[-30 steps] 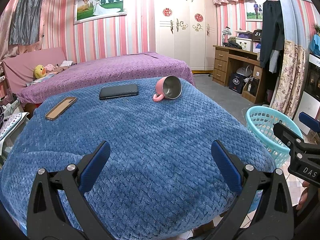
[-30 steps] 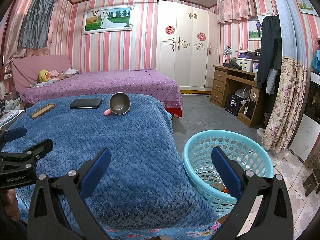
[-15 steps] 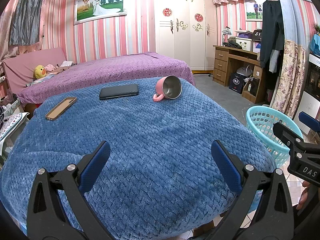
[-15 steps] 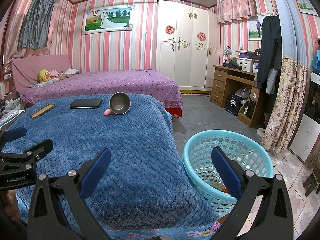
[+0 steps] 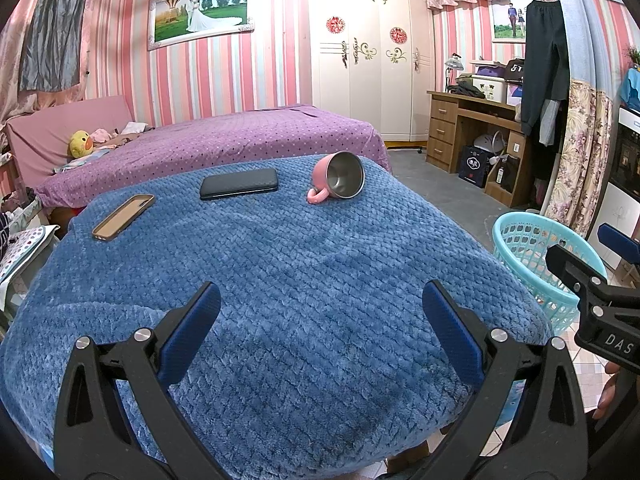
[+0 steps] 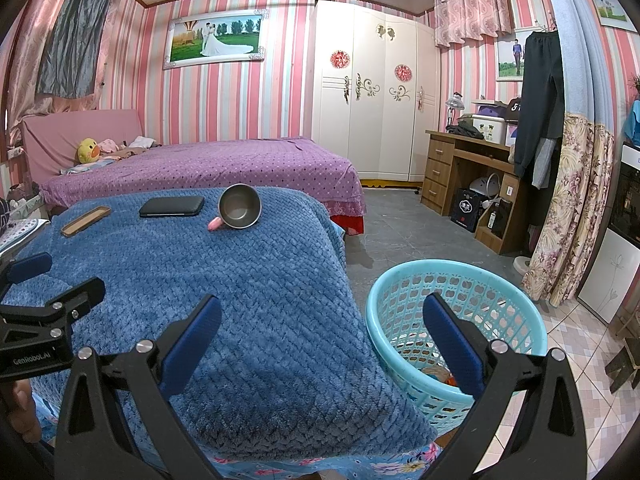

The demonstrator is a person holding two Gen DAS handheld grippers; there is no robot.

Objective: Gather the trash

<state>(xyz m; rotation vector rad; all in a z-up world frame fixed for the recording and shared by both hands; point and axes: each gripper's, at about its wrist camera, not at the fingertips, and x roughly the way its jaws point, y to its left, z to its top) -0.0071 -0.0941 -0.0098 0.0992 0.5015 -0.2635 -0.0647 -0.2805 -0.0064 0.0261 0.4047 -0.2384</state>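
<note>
We hold the left gripper (image 5: 320, 332) low over the near edge of the blue blanket (image 5: 304, 280), its jaws spread wide with nothing between them. Our right gripper (image 6: 322, 338) hangs at the blanket's right edge, jaws equally wide and empty, one finger over the blanket and the other over the turquoise basket (image 6: 516, 292). That basket stands on the floor just beside the blanket's right edge, and at its bottom we can make out a few small bits of trash (image 6: 438, 374), too small and hidden to tell what they are. Along the far edge of the blanket lie three things in a row: a brown phone case (image 5: 124, 217) toward the far left corner, a dark power bank (image 5: 239, 183) in the middle, and a pink mug (image 5: 340, 179) tipped on its side toward the far right corner, its steel mouth facing us. Beyond the blanket we see a purple bedspread (image 5: 224, 144).
</note>
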